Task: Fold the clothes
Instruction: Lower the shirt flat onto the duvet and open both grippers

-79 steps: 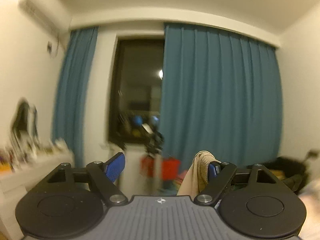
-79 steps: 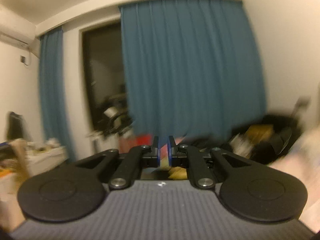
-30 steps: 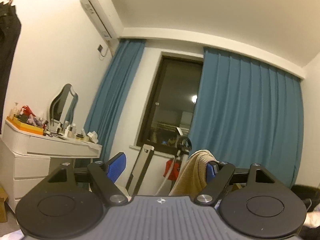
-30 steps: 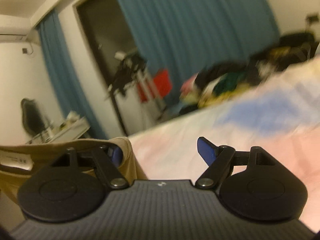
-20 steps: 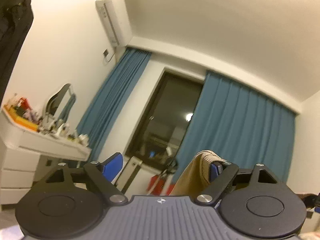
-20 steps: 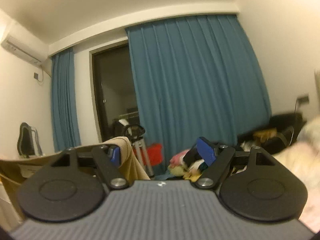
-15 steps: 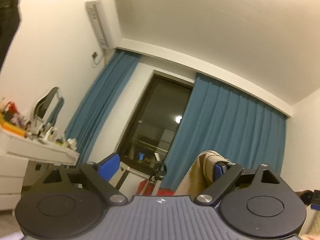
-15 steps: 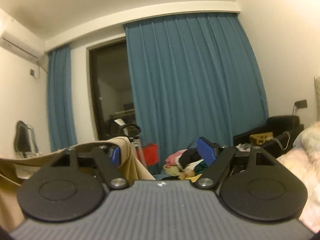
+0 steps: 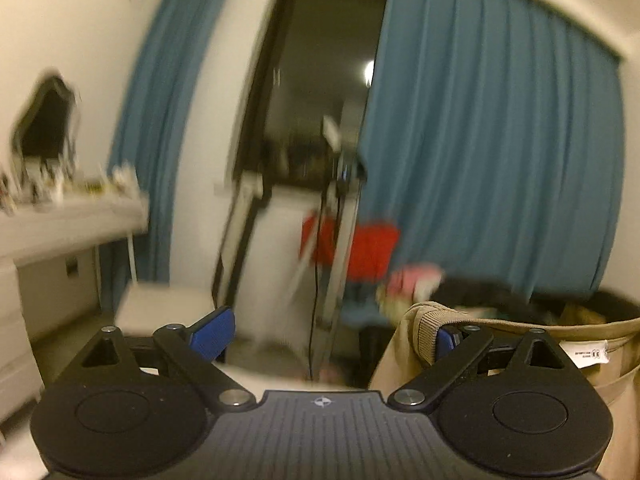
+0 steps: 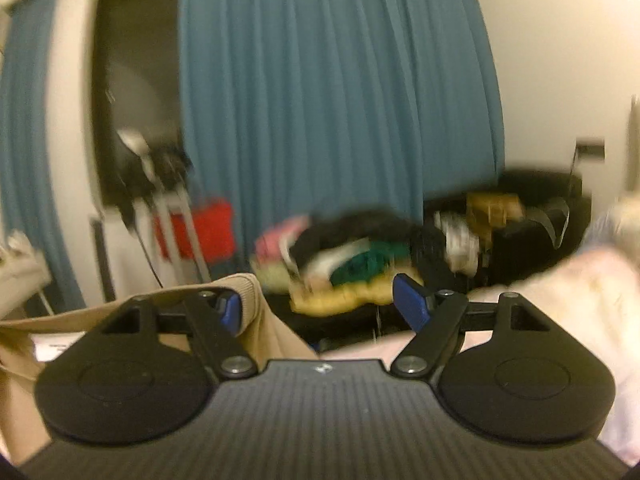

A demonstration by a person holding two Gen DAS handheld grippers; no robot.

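1. Two tongs: the left tongs [image 9: 328, 334] and the right tongs [image 10: 318, 306], each with two blue pads.
2. One tan garment [image 9: 416, 328], at lower right of the left view.
3. Two teal curtains: one [image 9: 492, 152] right of the window, one [image 9: 160, 120] left of it.
4. One dark window [image 9: 316, 76].
5. One red item [image 10: 196, 228], centre left.
6. One clothes heap [image 10: 352, 268].

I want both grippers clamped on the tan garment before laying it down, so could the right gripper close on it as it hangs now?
Probably yes. The right gripper is open, and the tan garment hangs over its left finger with the ribbed hem inside the gap; nothing else sits between the fingers.
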